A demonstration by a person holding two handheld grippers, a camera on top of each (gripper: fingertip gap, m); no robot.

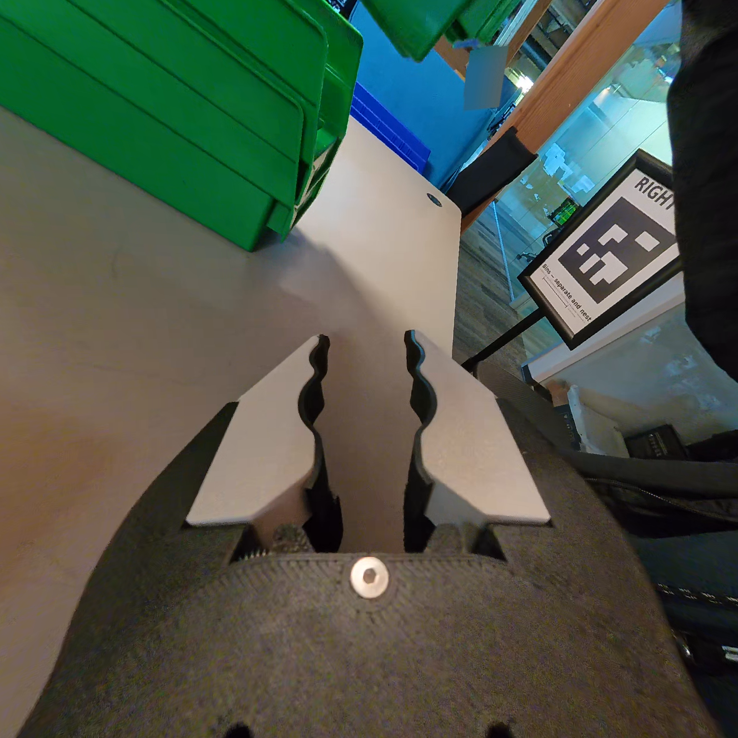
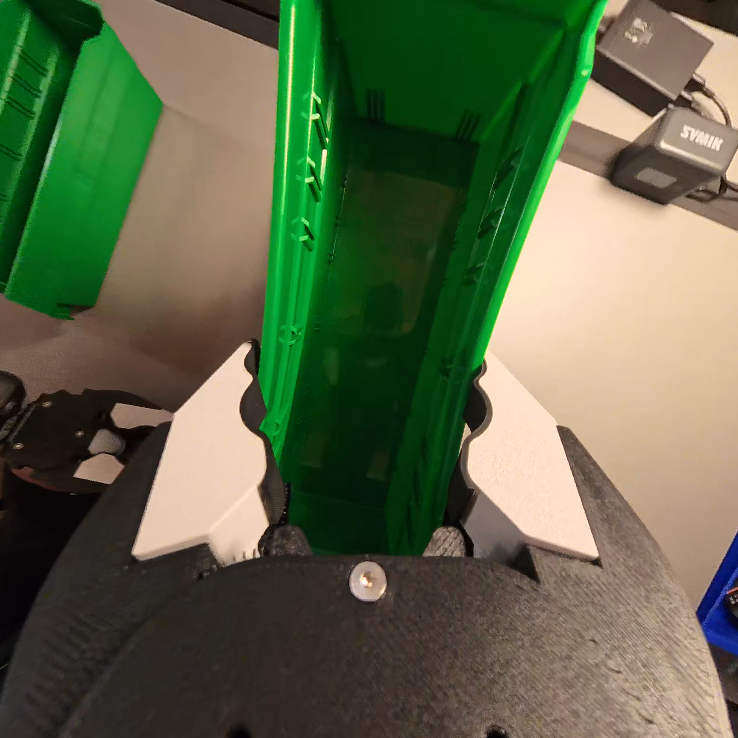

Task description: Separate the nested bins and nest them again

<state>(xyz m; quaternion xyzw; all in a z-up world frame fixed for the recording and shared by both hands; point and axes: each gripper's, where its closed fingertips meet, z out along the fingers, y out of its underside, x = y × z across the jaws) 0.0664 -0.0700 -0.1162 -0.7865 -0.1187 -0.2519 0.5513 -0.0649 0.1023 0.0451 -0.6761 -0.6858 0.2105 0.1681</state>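
Observation:
My right gripper (image 2: pixel 367 357) is shut on a long green bin (image 2: pixel 399 199). Both pads press on the bin's two side walls, and its open inside faces the camera. It hangs lifted above the table (image 2: pixel 599 319). The same bin shows at the top of the left wrist view (image 1: pixel 415 24). A stack of nested green bins (image 1: pixel 159 112) stands on the table (image 1: pixel 120 359) at the upper left; it also shows in the right wrist view (image 2: pixel 72 167). My left gripper (image 1: pixel 366 338) is open and empty, low over bare table to the right of the stack. It shows at the lower left of the right wrist view (image 2: pixel 80 439).
A blue bin (image 1: pixel 383 120) lies behind the green stack. The table's right edge (image 1: pixel 455 279) is close to my left gripper, with a framed sign on a stand (image 1: pixel 607 255) past it. Black devices with cables (image 2: pixel 675 155) sit at the table's far edge.

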